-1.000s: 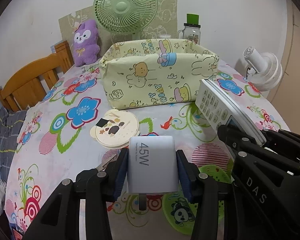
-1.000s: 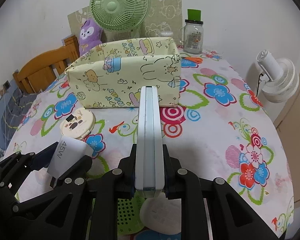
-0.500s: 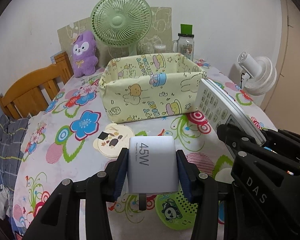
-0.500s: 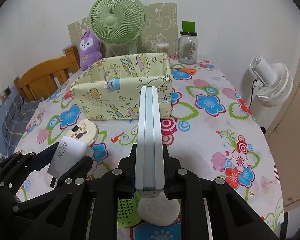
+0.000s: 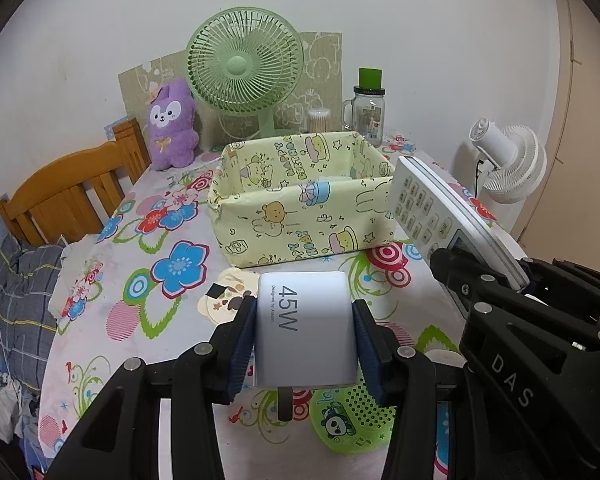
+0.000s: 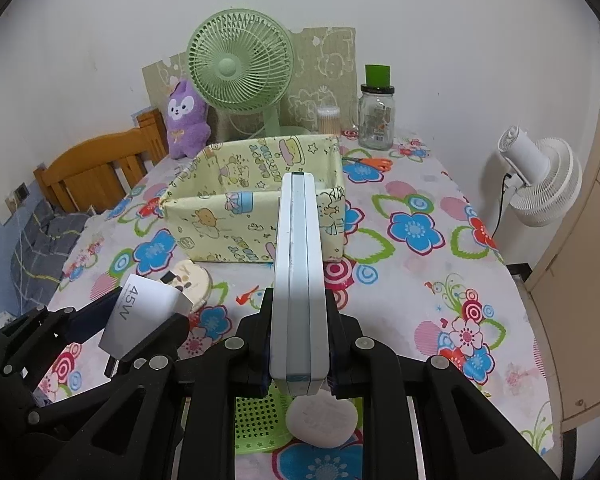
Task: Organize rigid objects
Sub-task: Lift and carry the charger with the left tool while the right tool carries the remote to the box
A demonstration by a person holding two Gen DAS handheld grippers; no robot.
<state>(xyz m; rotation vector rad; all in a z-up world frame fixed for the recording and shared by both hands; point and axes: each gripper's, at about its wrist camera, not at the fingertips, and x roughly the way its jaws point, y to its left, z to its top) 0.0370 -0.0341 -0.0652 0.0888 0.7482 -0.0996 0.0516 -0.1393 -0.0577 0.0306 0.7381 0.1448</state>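
Overhead-ish, facing a floral tablecloth (image 5: pixel 172 264) under a white wall: wooden headboard (image 5: pixel 68 196) at nine o'clock, purple plush (image 5: pixel 172 128), green fan (image 5: pixel 244 68), yellow cartoon-print fabric box (image 5: pixel 300 208) at twelve, white fan (image 5: pixel 508 164) at two. Left gripper (image 5: pixel 306 344) pinching white 45W charger (image 5: pixel 306 332) above the cloth; right gripper (image 6: pixel 298 344) clamping edge-on white remote (image 6: pixel 298 272) at six.

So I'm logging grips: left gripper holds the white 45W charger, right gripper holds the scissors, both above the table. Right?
Not quite. The right gripper holds the white remote edge-on, as the right wrist view shows; the scissors lie on the table behind the box. The left gripper does hold the charger.
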